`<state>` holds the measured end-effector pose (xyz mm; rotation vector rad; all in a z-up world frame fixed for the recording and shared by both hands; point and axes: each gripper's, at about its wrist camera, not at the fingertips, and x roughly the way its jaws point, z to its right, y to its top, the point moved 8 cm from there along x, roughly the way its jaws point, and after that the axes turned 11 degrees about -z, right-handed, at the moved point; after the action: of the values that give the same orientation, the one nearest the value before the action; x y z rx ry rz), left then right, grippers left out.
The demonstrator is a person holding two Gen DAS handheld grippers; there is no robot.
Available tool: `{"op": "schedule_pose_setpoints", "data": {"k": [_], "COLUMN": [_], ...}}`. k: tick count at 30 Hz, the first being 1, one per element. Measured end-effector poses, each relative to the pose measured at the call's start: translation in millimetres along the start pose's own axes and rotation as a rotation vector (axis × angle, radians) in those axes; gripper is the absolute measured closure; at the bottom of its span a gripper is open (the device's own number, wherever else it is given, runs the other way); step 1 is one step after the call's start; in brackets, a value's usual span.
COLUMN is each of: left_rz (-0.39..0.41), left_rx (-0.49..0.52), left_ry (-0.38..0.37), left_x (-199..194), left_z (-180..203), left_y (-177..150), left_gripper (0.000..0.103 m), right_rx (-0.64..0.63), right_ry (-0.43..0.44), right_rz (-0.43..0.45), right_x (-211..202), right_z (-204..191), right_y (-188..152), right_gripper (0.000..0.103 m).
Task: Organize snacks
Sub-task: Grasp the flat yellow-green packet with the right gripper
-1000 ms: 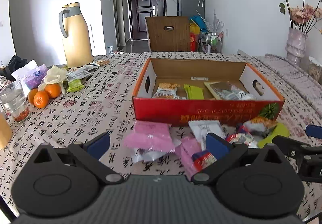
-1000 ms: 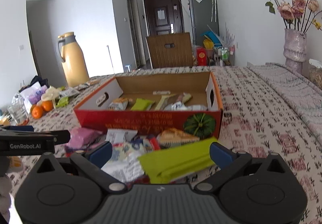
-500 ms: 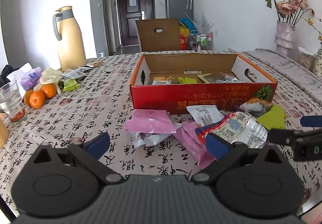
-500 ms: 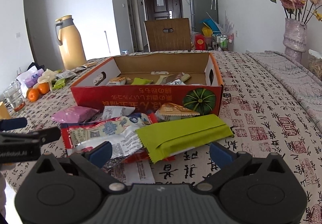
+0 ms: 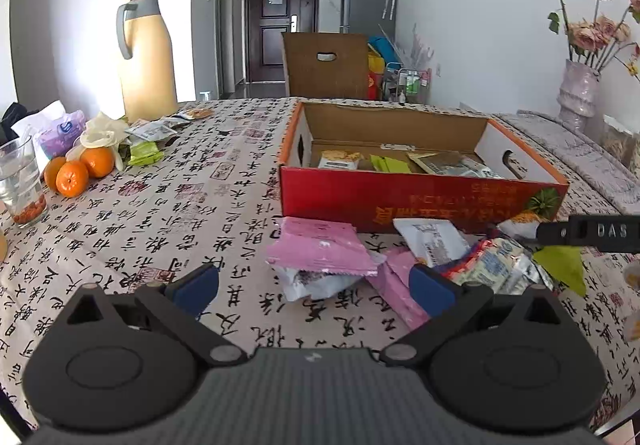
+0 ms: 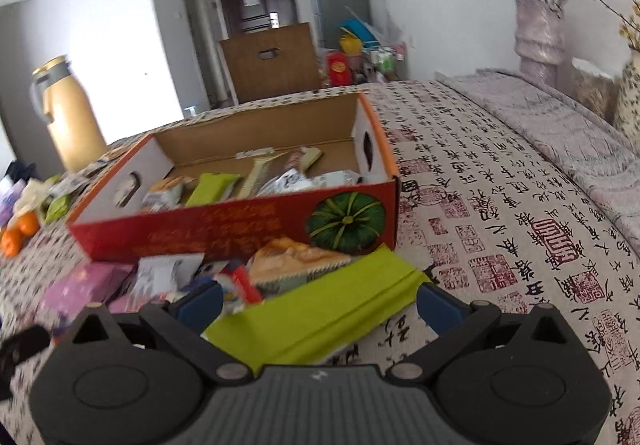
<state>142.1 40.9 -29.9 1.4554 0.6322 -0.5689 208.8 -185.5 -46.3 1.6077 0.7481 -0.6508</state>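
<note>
An open red cardboard box (image 5: 420, 201) (image 6: 200, 225) holds several snack packets. In front of it a loose pile lies on the tablecloth: a pink packet (image 5: 320, 249), a white packet (image 5: 434, 239), a silver-blue packet (image 5: 492, 265) and an orange packet (image 6: 292, 257). My left gripper (image 5: 314, 285) is open just short of the pink packet, holding nothing. Over the long green packet (image 6: 332, 309) my right gripper (image 6: 320, 305) is open, and the packet lies flat between its spread fingers. The right gripper's finger (image 5: 592, 233) shows at the right edge of the left wrist view.
A yellow thermos jug (image 5: 146, 53), oranges (image 5: 72, 177), a glass (image 5: 20, 181) and small packets (image 5: 148, 153) sit at the table's left. A vase of flowers (image 6: 538, 33) stands at the far right, and a wooden chair back (image 5: 324, 65) is behind the table.
My right gripper has moved forward and lower, so the green packet now lies between its fingers. The left gripper has shifted slightly and stays open.
</note>
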Motion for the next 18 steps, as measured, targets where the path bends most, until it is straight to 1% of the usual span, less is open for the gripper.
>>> {"op": "schedule_pose_setpoints", "data": {"k": [2, 6, 7, 8, 9, 10, 11, 12, 13, 14, 15, 16, 18], "left_rz": [-0.005, -0.012, -0.012, -0.012, -0.012, -0.014, -0.018, -0.022, -0.027, -0.031, -0.034, -0.037, -0.039], "left_rx": [-0.007, -0.011, -0.010, -0.008, -0.007, -0.008, -0.010, -0.011, -0.014, -0.016, -0.019, -0.020, -0.024], "left_ry": [0.002, 0.000, -0.001, -0.002, -0.002, -0.003, -0.004, -0.005, -0.006, -0.007, -0.006, -0.004, 0.000], "left_x": [1, 4, 4, 4, 4, 5, 6, 7, 9, 10, 10, 11, 12], "left_z": [-2, -3, -3, -3, -3, -3, -2, -2, -2, -1, -1, -1, -2], "left_y": [0, 1, 1, 2, 2, 2, 2, 2, 2, 2, 2, 2, 3], "left_gripper": [0.000, 0.000, 0.000, 0.000, 0.000, 0.000, 0.000, 0.000, 0.000, 0.000, 0.000, 0.000, 0.000], "right_rx": [0.021, 0.024, 0.022, 0.022, 0.024, 0.027, 0.018, 0.000, -0.016, -0.033, -0.047, -0.062, -0.097], "right_ry": [-0.044, -0.064, -0.065, -0.062, -0.055, -0.039, -0.041, -0.059, -0.075, -0.084, -0.081, -0.084, -0.086], "right_rz": [-0.023, -0.097, -0.102, -0.109, -0.110, -0.108, -0.100, -0.095, -0.091, -0.085, -0.081, -0.075, -0.062], "right_x": [9, 24, 25, 25, 24, 22, 20, 16, 14, 12, 10, 9, 7], "right_z": [4, 14, 18, 22, 26, 31, 33, 35, 37, 40, 41, 42, 43], "right_y": [3, -10, -14, -19, -22, -25, -27, -29, -31, -33, -34, -36, -39], "right_gripper": [0.000, 0.001, 0.004, 0.009, 0.011, 0.016, 0.028, 0.035, 0.049, 0.056, 0.059, 0.065, 0.067]}}
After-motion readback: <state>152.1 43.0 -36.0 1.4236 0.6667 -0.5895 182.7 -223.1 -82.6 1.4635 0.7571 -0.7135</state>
